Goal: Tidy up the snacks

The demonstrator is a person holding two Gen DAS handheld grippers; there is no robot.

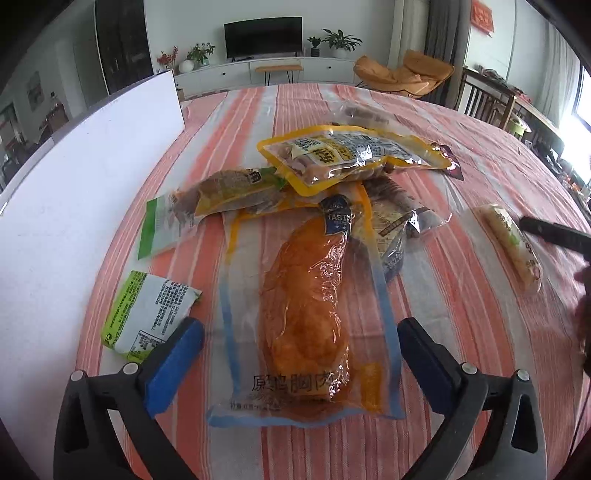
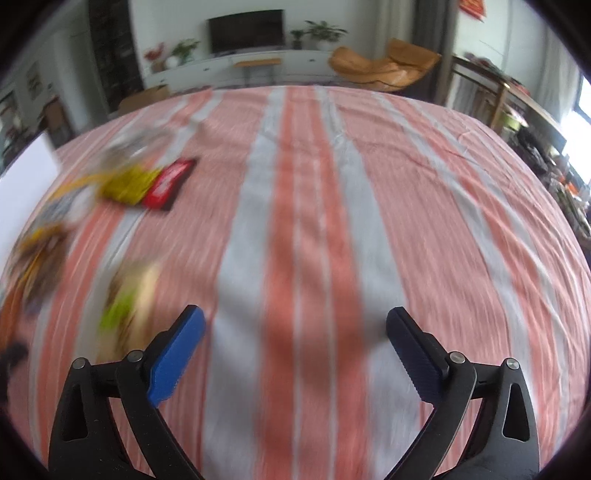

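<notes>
The big chicken pack lies flat on the striped tabletop, right between the spread fingers of the left claw. More snack bags pile behind it. The right claw is spread wide over bare cloth

The left wrist view sits low and close over the worktop, facing its far edge. The right wrist view, blurred, faces likewise. Both share the striped cloth and the television wall.

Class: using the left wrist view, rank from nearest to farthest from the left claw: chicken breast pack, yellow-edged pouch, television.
1. chicken breast pack: lies between the left claw fingers.
2. yellow-edged pouch: atop the pile, mid-table.
3. television: against the far wall.
</notes>
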